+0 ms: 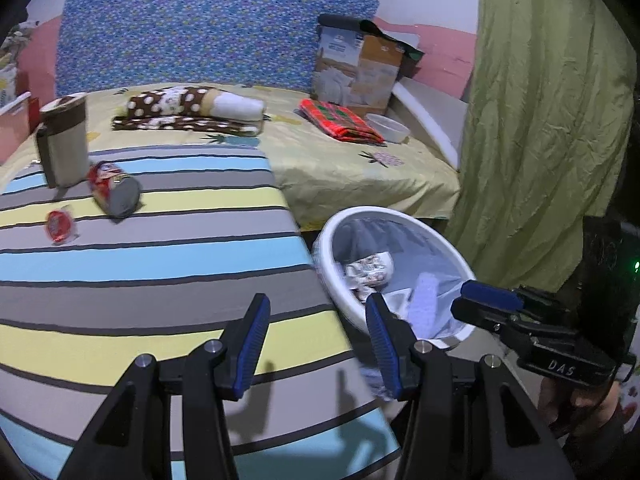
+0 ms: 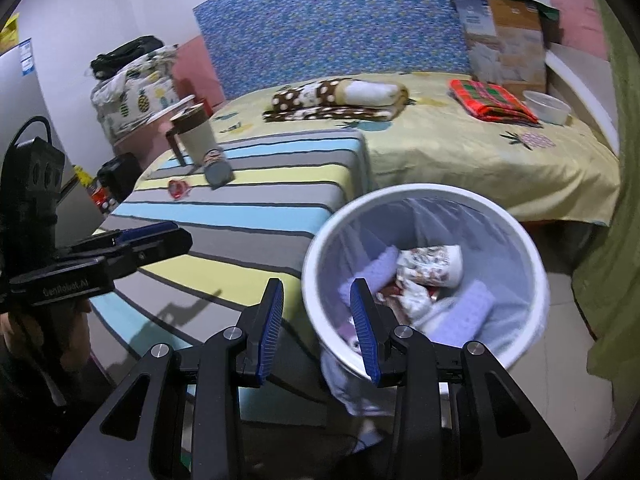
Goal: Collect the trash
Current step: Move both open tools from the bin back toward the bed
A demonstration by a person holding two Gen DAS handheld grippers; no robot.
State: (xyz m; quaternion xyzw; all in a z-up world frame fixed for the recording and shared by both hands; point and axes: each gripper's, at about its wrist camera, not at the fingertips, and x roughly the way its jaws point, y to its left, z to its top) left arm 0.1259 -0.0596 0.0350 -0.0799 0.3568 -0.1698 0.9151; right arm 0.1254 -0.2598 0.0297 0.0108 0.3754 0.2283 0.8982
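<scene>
Both grippers, left (image 1: 316, 344) and right (image 2: 318, 330), hover with fingers spread and empty beside the lined white bin (image 2: 520, 240) holding crumpled wrappers (image 2: 430, 266); farther off, a red can (image 1: 114, 194) lies on the striped worktop (image 1: 160, 264).

A bed (image 2: 480, 152) with a yellow sheet meets a blue patterned headboard (image 1: 200, 32); green curtain (image 1: 540, 120) hangs beside it.

Black tool (image 1: 316, 344), ribbed blue pads (image 1: 252, 344)
</scene>
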